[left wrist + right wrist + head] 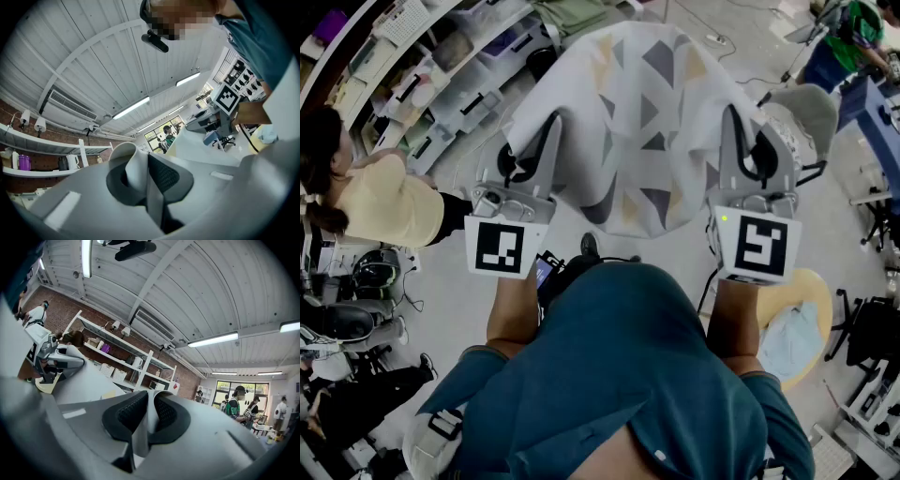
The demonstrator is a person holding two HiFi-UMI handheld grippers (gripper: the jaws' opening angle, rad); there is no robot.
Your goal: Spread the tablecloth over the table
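Left gripper: the left gripper point(528, 150) is held out ahead of the person, at the left of the head view, with its marker cube point(502, 248) nearest the camera

Left jaws: drawn narrow and clamped on the tablecloth; in the left gripper view point(146, 174) a white fold of the cloth stands pinched upright between the dark ribbed pads point(165, 176)

Right gripper: the right gripper point(745, 141) is held out at the right of the head view, about level with the left one, behind its own marker cube point(759, 246)

Right jaws: also narrow and gripping the cloth; the right gripper view point(145, 417) shows a thin white fold squeezed between the ribbed pads point(129, 412)

Tablecloth: the tablecloth point(647, 122) is white with grey and pale yellow triangles, hangs in the air between the two grippers, and billows away from the person; its near edge sags in a curve between the two grips

Under the cloth: hidden, so I cannot tell what it lies over

Person holding the tools: teal top point(628, 375), bare forearms reaching to both grippers

Left of the scene: another person in a yellow top point(389, 202) stands beside shelves with bins point(450, 84)

Right of the scene: a grey chair point(811, 112) is past the right gripper, and a round wooden stool point(811, 291) with a pale blue cloth on it is near the person's right arm

Overhead: both gripper views look up at a white panelled ceiling with strip lights point(131, 108)
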